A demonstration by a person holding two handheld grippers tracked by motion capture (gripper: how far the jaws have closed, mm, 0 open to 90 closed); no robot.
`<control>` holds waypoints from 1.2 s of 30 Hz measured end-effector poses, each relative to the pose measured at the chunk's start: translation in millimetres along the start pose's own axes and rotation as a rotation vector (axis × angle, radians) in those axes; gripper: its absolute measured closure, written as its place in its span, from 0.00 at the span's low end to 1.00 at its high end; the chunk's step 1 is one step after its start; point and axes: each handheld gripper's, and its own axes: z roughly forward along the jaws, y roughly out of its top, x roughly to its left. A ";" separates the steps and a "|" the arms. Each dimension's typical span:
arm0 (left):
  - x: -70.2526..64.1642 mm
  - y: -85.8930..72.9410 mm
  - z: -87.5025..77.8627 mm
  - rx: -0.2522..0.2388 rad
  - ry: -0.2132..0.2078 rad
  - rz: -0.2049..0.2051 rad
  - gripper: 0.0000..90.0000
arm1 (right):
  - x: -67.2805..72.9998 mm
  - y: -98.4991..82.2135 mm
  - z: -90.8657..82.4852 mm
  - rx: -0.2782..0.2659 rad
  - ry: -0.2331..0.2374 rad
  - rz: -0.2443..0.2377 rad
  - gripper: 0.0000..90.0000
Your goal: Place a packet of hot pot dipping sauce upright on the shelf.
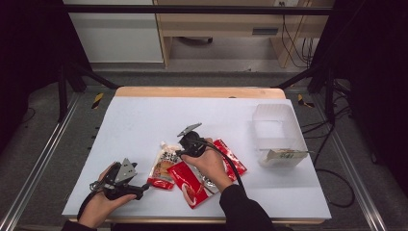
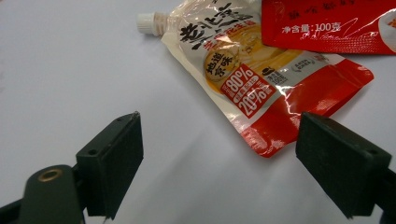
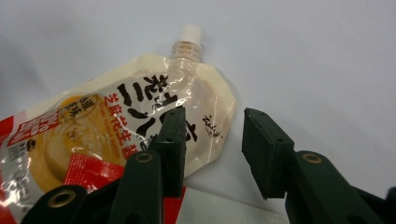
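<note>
A cream and red spouted sauce pouch (image 1: 163,166) lies flat on the white table (image 1: 144,120), its white cap (image 3: 190,31) pointing away from me. My right gripper (image 3: 212,119) hovers low over the pouch's upper corner, open. One jaw is above the printed face and the other above bare table, so the pouch's edge (image 3: 224,100) lies between them untouched. In the high view the right gripper (image 1: 180,152) sits just right of the spout. My left gripper (image 1: 142,188) rests near the front edge, open and empty, facing the pouch's red bottom corner (image 2: 299,116).
A red sachet (image 1: 190,183) overlaps the pouch's right side, and another red sachet (image 1: 232,156) lies behind the right hand. A clear plastic bin (image 1: 278,127) at the right holds a pale packet (image 1: 285,155). Bare table spreads to the left and back.
</note>
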 end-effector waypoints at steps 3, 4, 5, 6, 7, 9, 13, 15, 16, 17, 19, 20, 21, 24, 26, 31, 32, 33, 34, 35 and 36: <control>0.0 0.1 -0.5 0.006 0.000 0.008 0.17 | -0.4 0.2 5.9 0.003 0.005 0.018 0.66; 0.1 0.1 -0.7 0.005 0.002 0.008 0.17 | 1.2 0.5 9.5 0.006 0.009 0.019 0.65; 0.1 0.1 -0.7 0.005 0.002 0.008 0.17 | 1.2 0.5 9.5 0.006 0.009 0.019 0.65; 0.2 0.1 -0.8 0.004 0.004 0.007 0.17 | 2.6 0.8 12.5 0.015 0.002 0.016 0.64; 0.2 -0.1 -0.6 0.001 0.004 0.002 0.17 | 2.6 0.8 12.5 0.015 0.002 0.016 0.64; 1.1 -0.3 -1.3 0.006 0.004 0.005 0.17 | 2.7 0.7 15.5 0.020 0.004 0.016 0.64; 1.6 -0.5 -1.5 0.005 0.005 0.002 0.17 | 2.3 0.1 18.8 0.041 0.009 0.029 0.65; 1.8 -0.4 -1.6 0.009 0.002 0.005 0.17 | 2.9 0.2 18.4 0.042 0.016 0.036 0.69; 1.8 -0.4 -1.6 0.010 0.002 0.006 0.16 | 3.0 0.1 18.3 0.051 0.018 0.037 0.71; 1.6 -0.4 -1.4 0.010 0.004 0.007 0.17 | 2.9 0.4 17.5 0.059 0.015 0.045 0.74; 1.4 -0.3 -1.3 0.011 0.002 0.008 0.17 | 3.9 0.7 16.5 0.068 0.022 0.046 0.79; 1.0 -0.3 -1.1 0.008 0.002 0.006 0.17 | 4.6 0.4 16.4 0.067 0.023 0.037 0.82; 0.5 -0.3 -0.8 0.004 0.003 0.002 0.17 | 5.7 0.1 16.3 0.071 0.026 0.035 0.85; 1.1 -0.2 -1.0 0.010 0.001 0.006 0.17 | 8.3 0.0 16.0 0.071 0.039 0.013 0.95; 1.6 -0.4 -1.1 0.009 0.002 0.004 0.17 | 10.2 0.8 15.0 0.061 0.035 0.000 0.98; 3.6 -0.6 -3.8 -0.002 0.007 -0.010 0.16 | 15.2 3.7 11.3 0.029 0.024 -0.033 1.00; 4.1 -0.6 -5.1 -0.009 0.009 -0.017 0.16 | 16.2 4.6 9.9 0.021 0.025 -0.037 1.00; 5.4 -0.6 -7.3 -0.005 0.011 -0.010 0.16 | 17.7 5.8 8.4 0.015 0.023 -0.036 1.00; 5.5 -0.8 -8.3 -0.015 0.014 -0.020 0.16 | 18.5 7.1 7.0 0.004 0.024 -0.045 1.00; 5.9 -1.1 -9.2 -0.020 0.018 -0.025 0.16 | 22.0 10.4 3.2 -0.014 0.024 -0.050 1.00; 6.6 -1.3 -10.1 -0.019 0.019 -0.026 0.16 | 22.0 10.4 3.2 -0.014 0.024 -0.050 1.00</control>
